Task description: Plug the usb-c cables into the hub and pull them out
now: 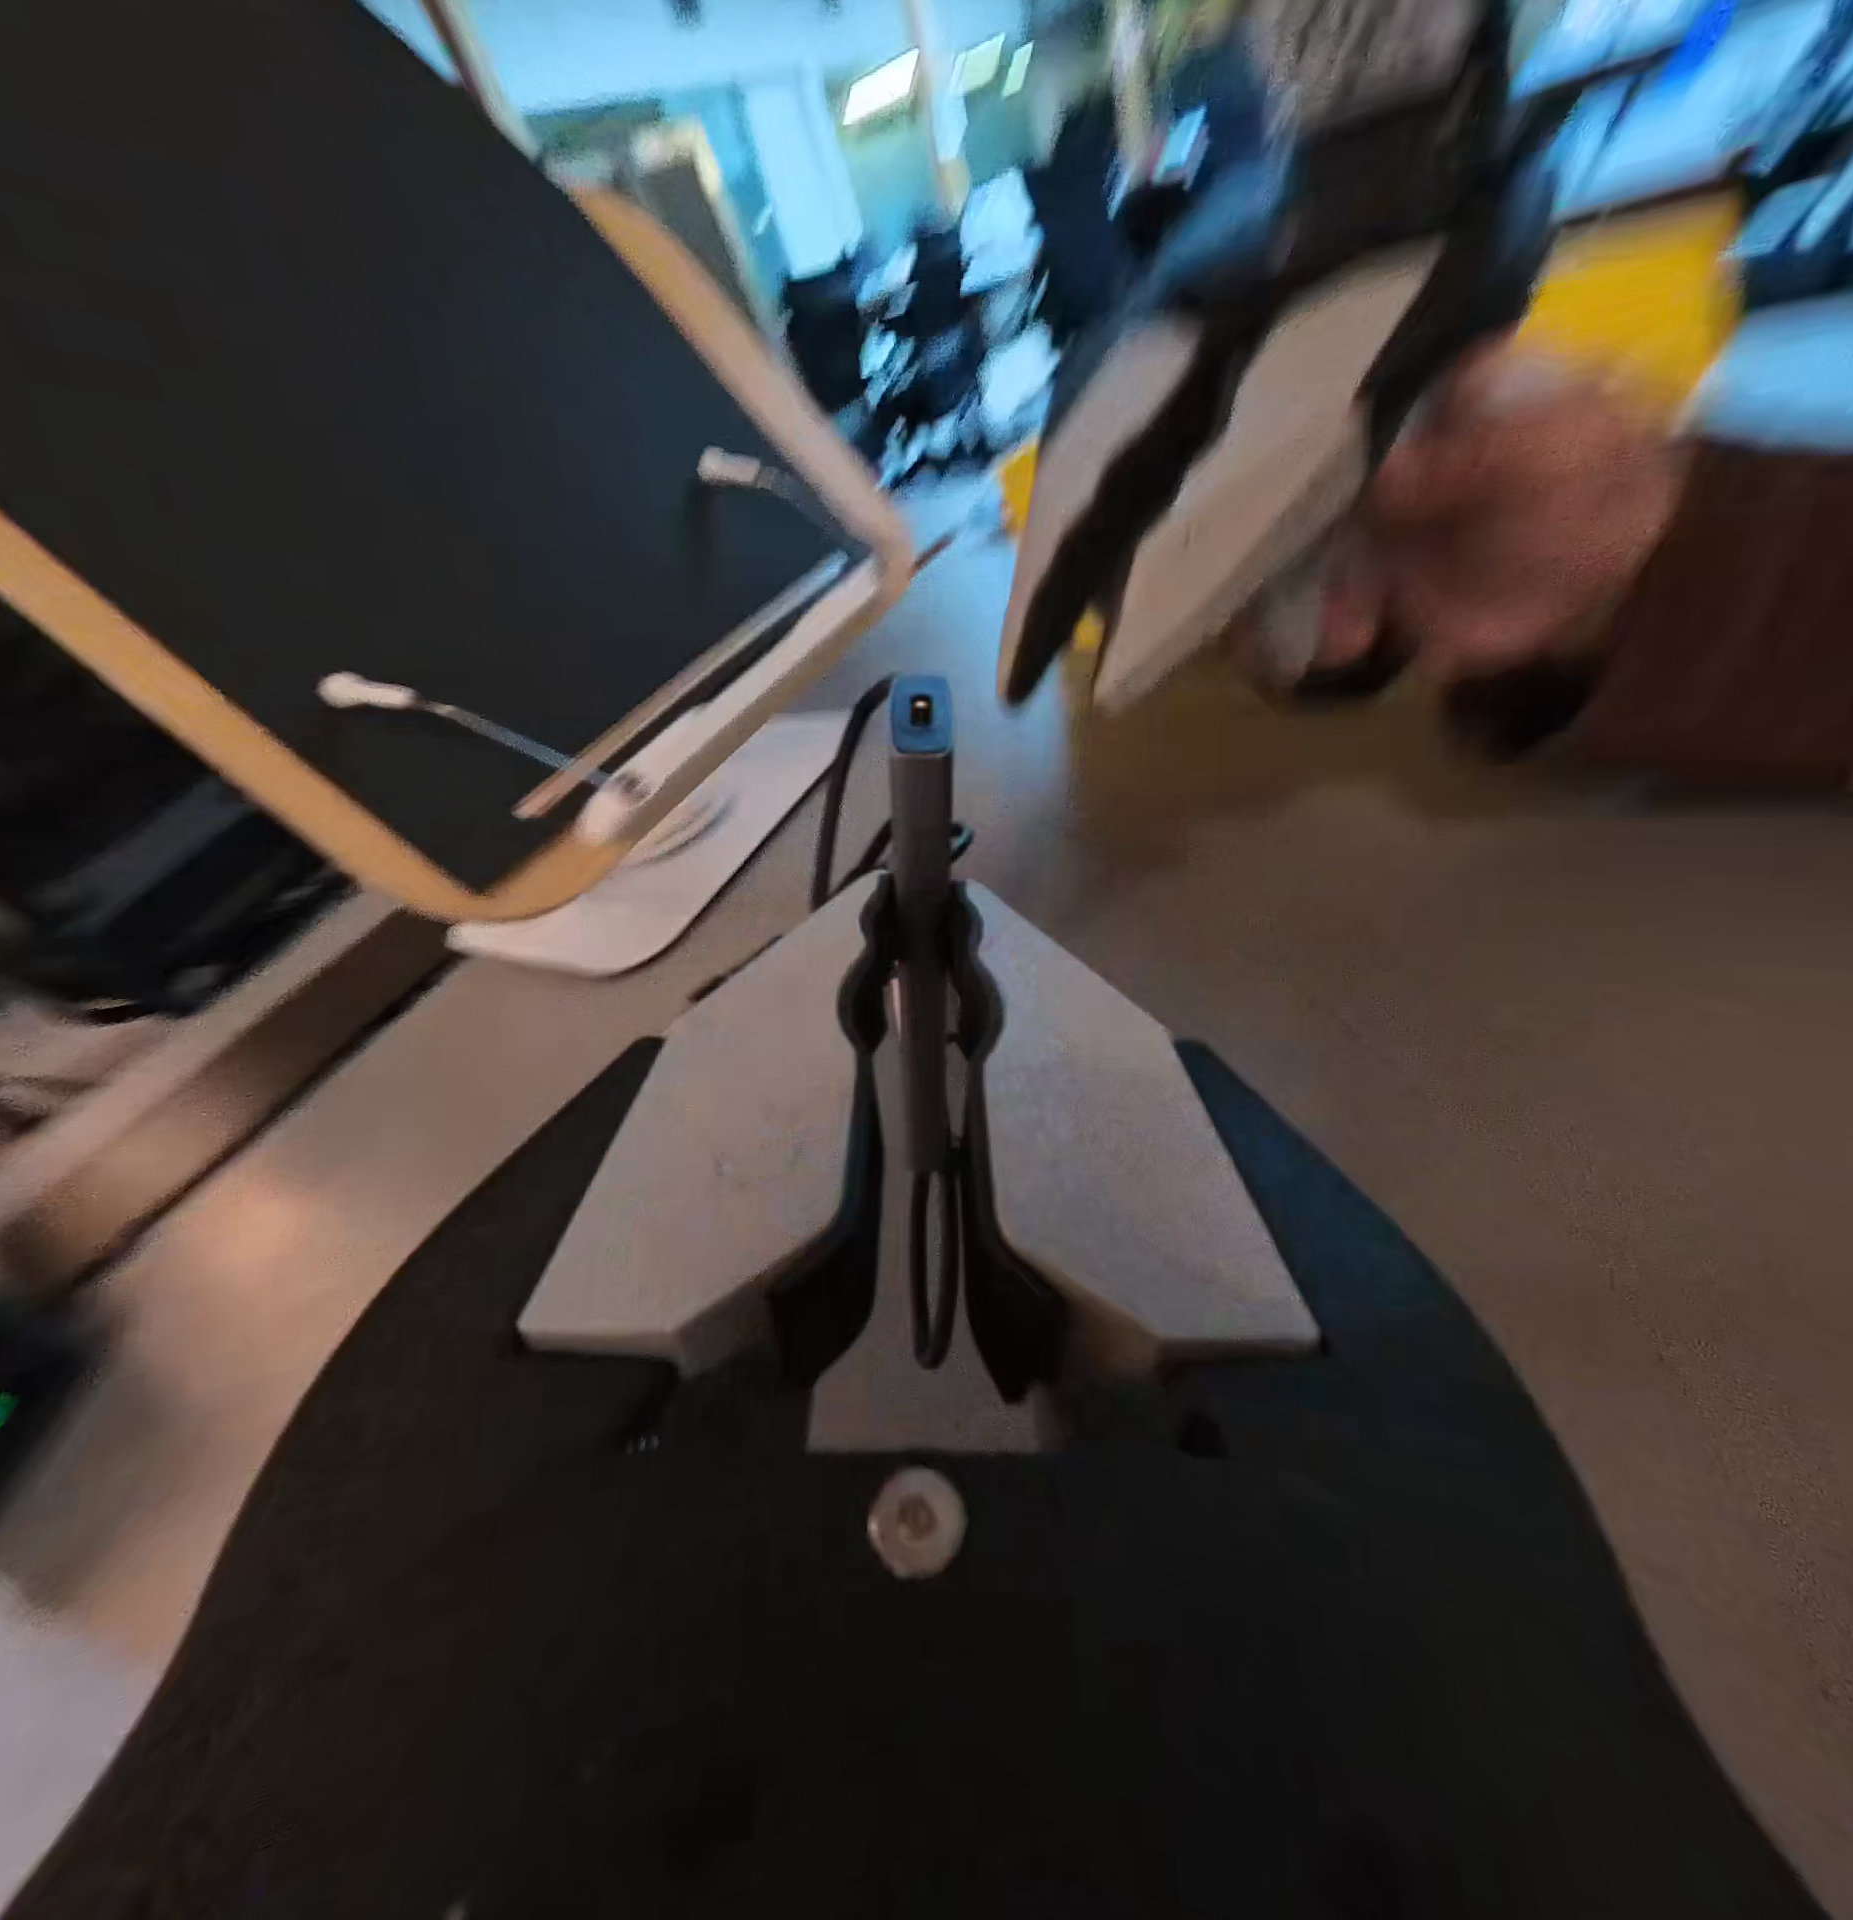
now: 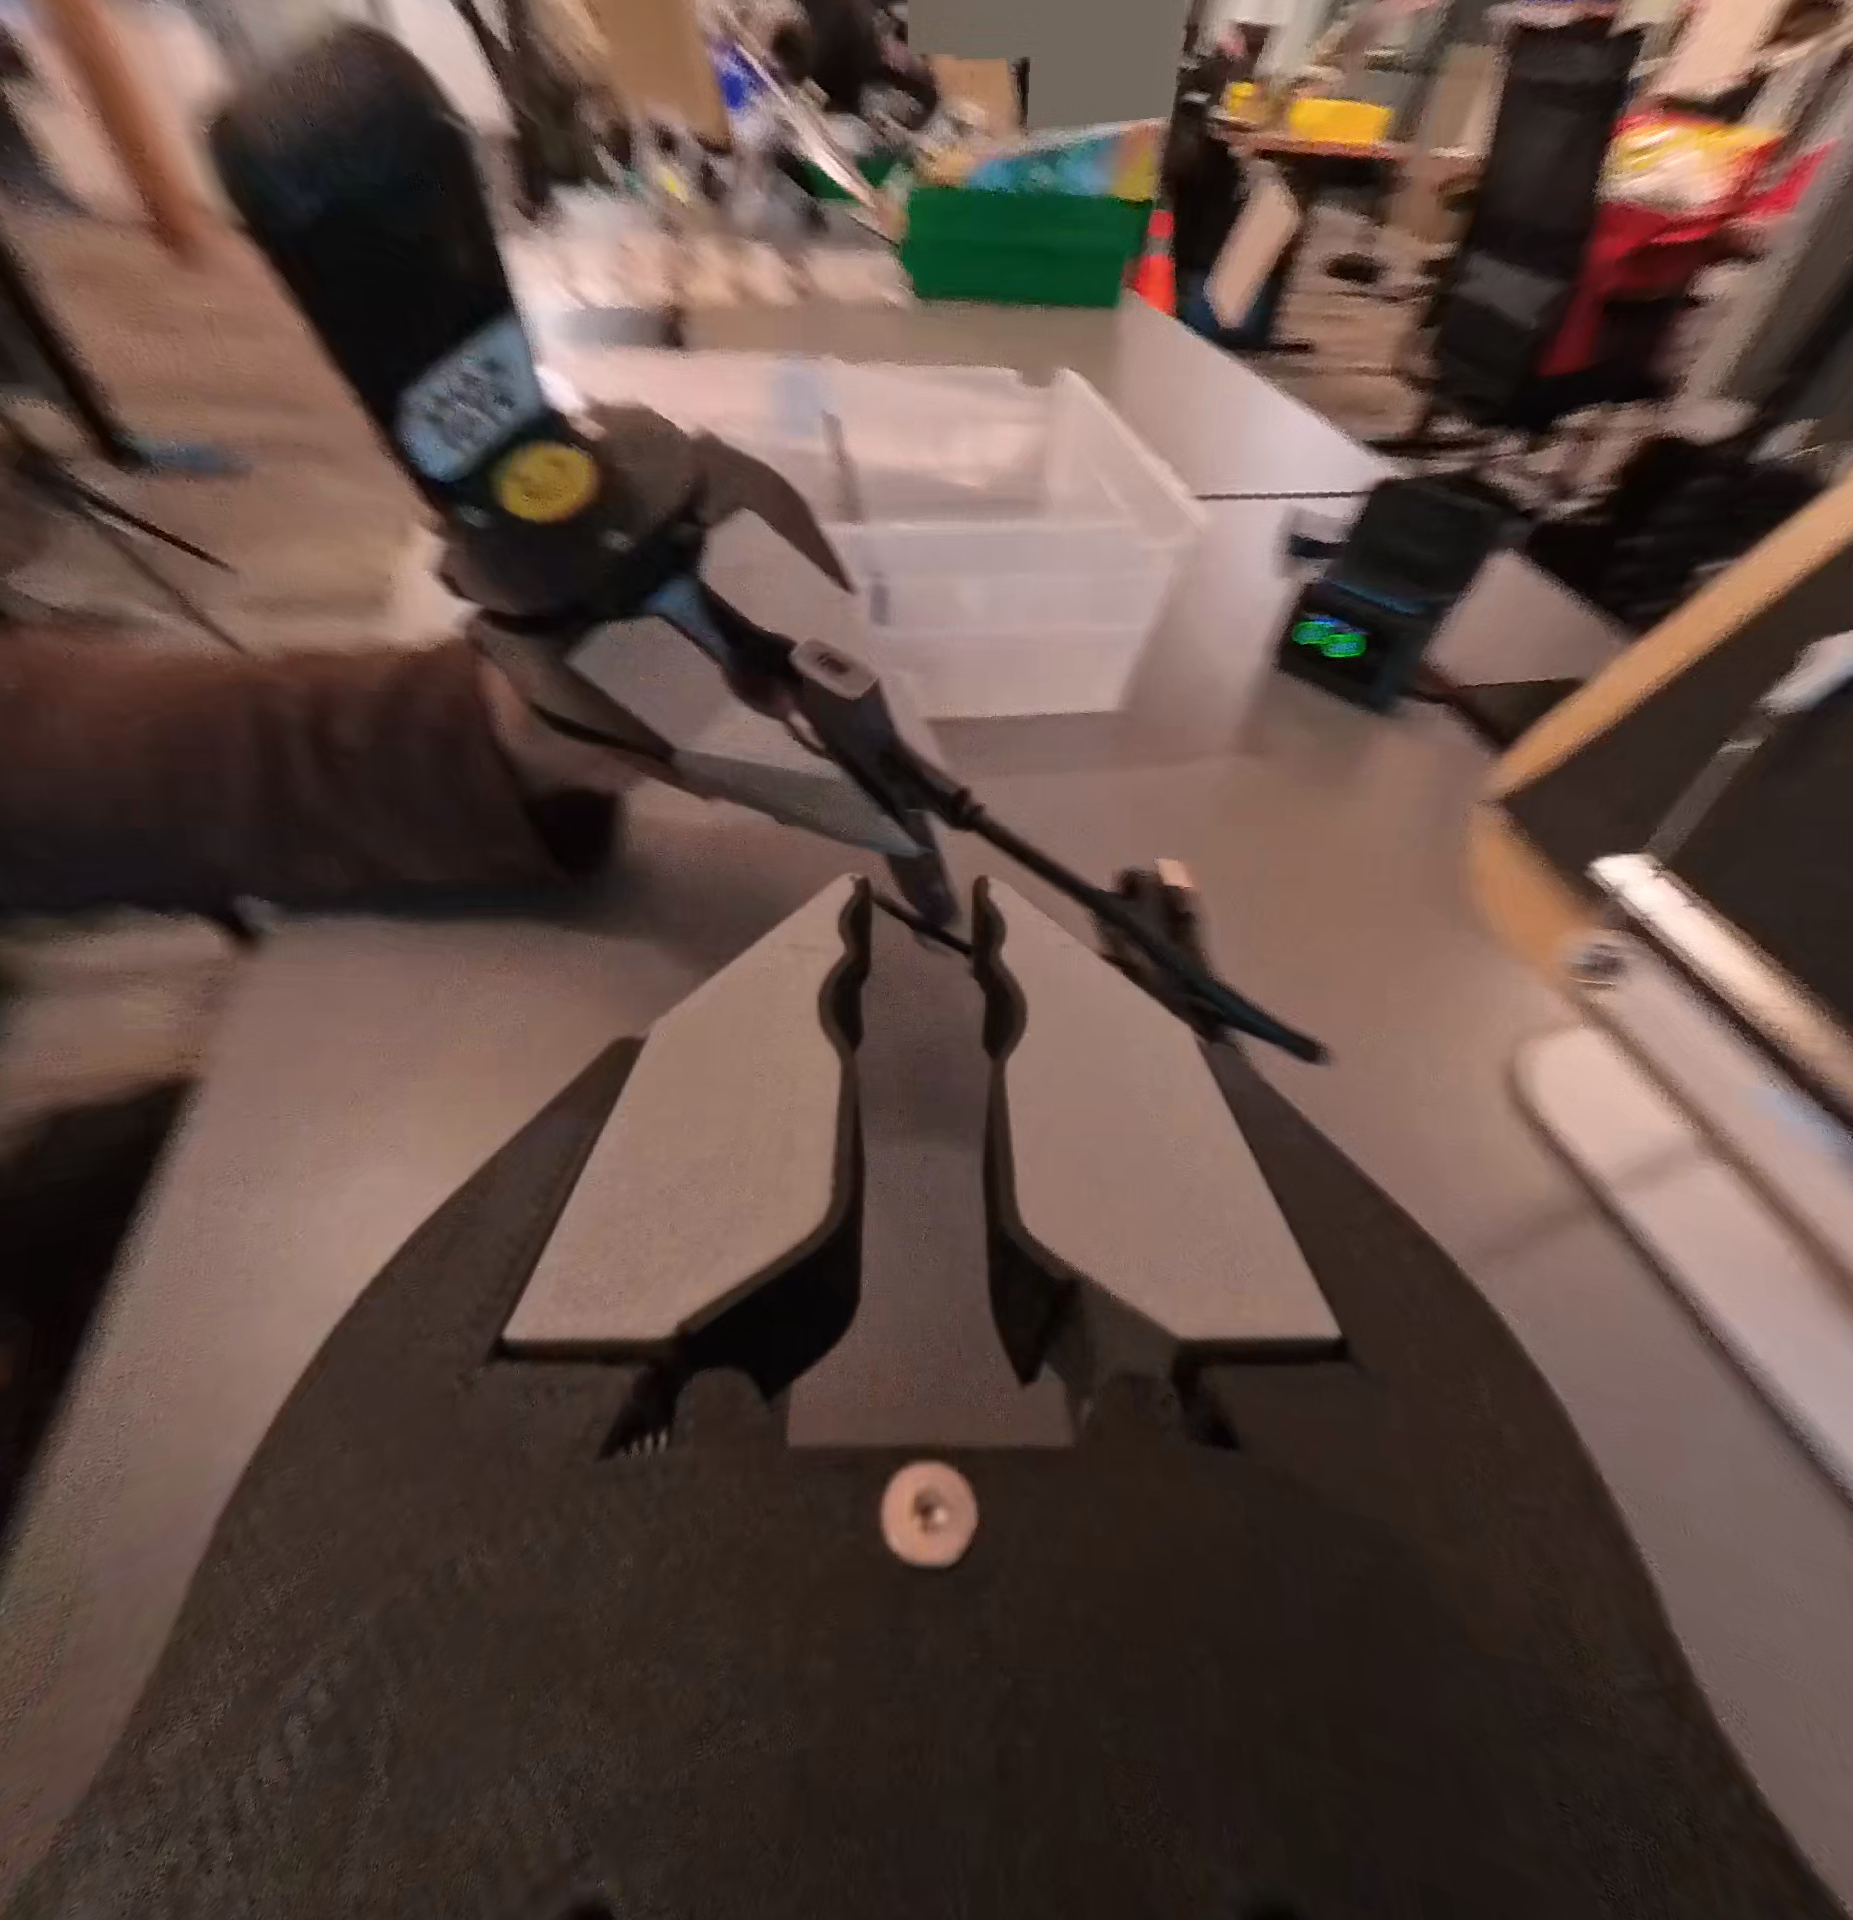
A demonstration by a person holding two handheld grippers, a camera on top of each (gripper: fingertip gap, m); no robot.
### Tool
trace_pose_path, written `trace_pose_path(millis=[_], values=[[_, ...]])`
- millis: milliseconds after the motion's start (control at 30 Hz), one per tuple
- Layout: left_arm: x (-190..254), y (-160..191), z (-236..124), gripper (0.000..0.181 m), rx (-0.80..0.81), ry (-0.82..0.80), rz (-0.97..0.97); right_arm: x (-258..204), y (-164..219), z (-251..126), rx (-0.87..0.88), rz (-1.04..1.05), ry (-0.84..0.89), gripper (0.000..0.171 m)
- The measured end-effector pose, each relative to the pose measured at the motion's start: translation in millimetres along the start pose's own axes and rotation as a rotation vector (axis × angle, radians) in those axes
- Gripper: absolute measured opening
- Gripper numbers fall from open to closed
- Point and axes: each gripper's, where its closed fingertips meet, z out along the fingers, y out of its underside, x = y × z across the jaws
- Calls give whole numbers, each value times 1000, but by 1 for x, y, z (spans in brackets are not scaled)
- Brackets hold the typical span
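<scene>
Above the desk (image 2: pixel 1161 1143), left gripper (image 1: pixel 917 914) clamps the USB-C hub (image 1: pixel 919 790); right gripper (image 2: pixel 917 899) part-open, empty. Next: grasp a cable plug (image 2: pixel 1161 894), align to port.

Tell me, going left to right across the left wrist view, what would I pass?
Monitor with its pale stand base → hub, clamped upright in the near left tongs → the other, right tongs, hanging open above the desk → the hand holding them.
</scene>
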Motion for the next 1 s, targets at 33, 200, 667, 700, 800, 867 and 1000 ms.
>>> trace_pose_path(millis=[33,200,667,700,800,867,1000], values=[[-3,10,0,6,-66,-45,94,6,1,-4,-25,-72,71,19],[24,18,10,6,-126,33,253,-16,11,3,-93,-380,127,1],[47,20,4,6,-109,217,205,-23,28,5,-209,-455,101,24],[49,21,5,6,-110,222,209,-25,32,6,-228,-462,89,14],[55,21,6,6,-106,244,220,-30,38,11,-256,-497,75,5],[57,21,6,6,-103,254,220,-33,37,13,-249,-498,61,5],[56,22,8,6,-107,246,215,-32,38,14,-243,-499,63,5]])
